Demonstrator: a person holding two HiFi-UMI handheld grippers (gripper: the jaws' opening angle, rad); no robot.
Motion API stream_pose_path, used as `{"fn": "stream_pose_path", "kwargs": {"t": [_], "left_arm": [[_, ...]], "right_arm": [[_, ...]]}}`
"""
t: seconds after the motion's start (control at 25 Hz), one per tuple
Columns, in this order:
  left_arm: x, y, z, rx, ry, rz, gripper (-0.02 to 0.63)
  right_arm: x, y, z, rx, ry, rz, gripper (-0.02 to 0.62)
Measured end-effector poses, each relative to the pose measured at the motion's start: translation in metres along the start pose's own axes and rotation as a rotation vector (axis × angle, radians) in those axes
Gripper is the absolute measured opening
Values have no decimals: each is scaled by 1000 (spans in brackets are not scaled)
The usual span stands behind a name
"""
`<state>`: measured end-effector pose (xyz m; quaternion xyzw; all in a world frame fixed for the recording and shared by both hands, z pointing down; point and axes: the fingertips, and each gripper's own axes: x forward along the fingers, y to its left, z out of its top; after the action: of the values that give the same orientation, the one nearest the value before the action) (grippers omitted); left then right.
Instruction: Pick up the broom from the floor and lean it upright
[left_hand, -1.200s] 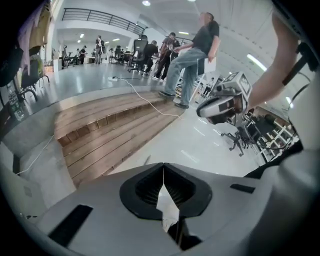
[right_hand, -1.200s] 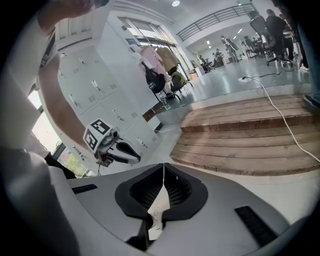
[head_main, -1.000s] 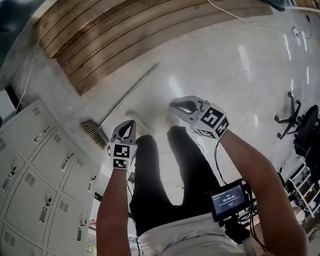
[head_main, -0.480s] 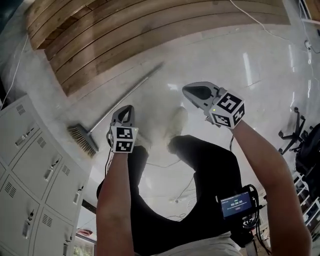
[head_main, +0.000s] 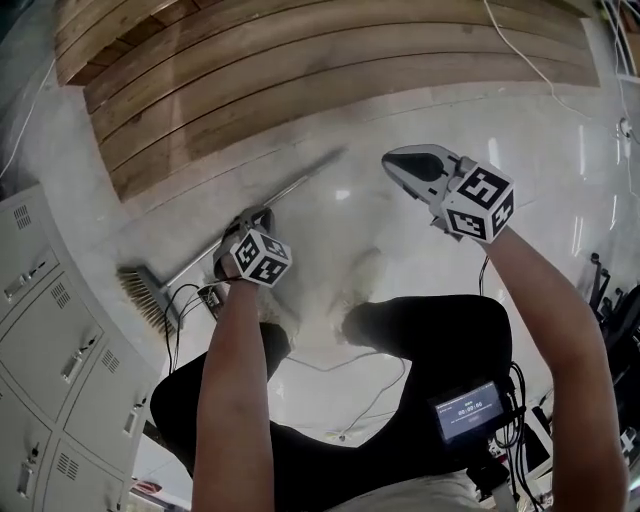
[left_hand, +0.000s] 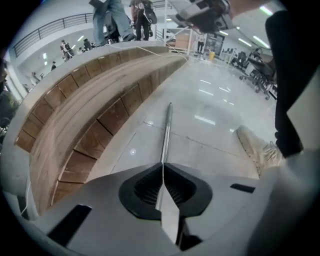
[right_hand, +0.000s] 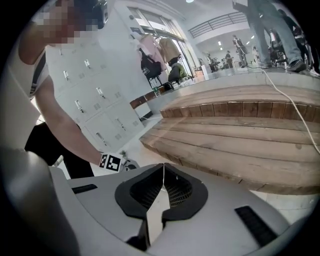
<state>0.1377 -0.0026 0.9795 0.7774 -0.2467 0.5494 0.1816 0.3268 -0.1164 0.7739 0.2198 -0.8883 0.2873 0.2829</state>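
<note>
The broom lies flat on the pale floor. Its bristle head (head_main: 140, 296) is at the left by the lockers, and its metal handle (head_main: 300, 182) runs up and to the right toward the wooden steps. My left gripper (head_main: 257, 214) is shut and empty, low over the middle of the handle. In the left gripper view the handle (left_hand: 166, 131) runs straight out beyond the closed tips of the left gripper (left_hand: 163, 164); contact cannot be told. My right gripper (head_main: 392, 160) hangs shut and empty, right of the handle's far end. The right gripper (right_hand: 163, 165) faces the steps.
A stepped wooden platform (head_main: 300, 70) fills the far side, with a white cable (head_main: 525, 55) lying on it. Grey lockers (head_main: 50, 340) stand at the left. The person's bent legs and shoes (head_main: 365, 268) are just behind the grippers, and cables (head_main: 185, 300) trail by the broom head.
The person has crouched and both grippers have sunk toward the floor. The left gripper has come down onto the line of the broom handle. The broom has not moved.
</note>
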Motion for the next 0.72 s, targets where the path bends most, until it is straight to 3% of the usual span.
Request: {"fn": "stream_pose_path", "kwargs": {"t": [0.32, 0.4, 0.44, 0.64, 0.72], "left_arm": [[46, 2, -11, 68, 72, -32, 16], [53, 1, -13, 93, 96, -36, 106], [56, 1, -14, 107, 110, -39, 118], [69, 0, -19, 123, 208, -66, 111], [66, 0, -16, 141, 221, -65, 74]], "right_arm": [[14, -20, -13, -6, 1, -15, 15], [15, -22, -14, -5, 0, -20, 15], [15, -23, -14, -5, 0, -22, 15], [9, -27, -11, -2, 2, -38, 15], [4, -27, -11, 6, 1, -47, 15]]}}
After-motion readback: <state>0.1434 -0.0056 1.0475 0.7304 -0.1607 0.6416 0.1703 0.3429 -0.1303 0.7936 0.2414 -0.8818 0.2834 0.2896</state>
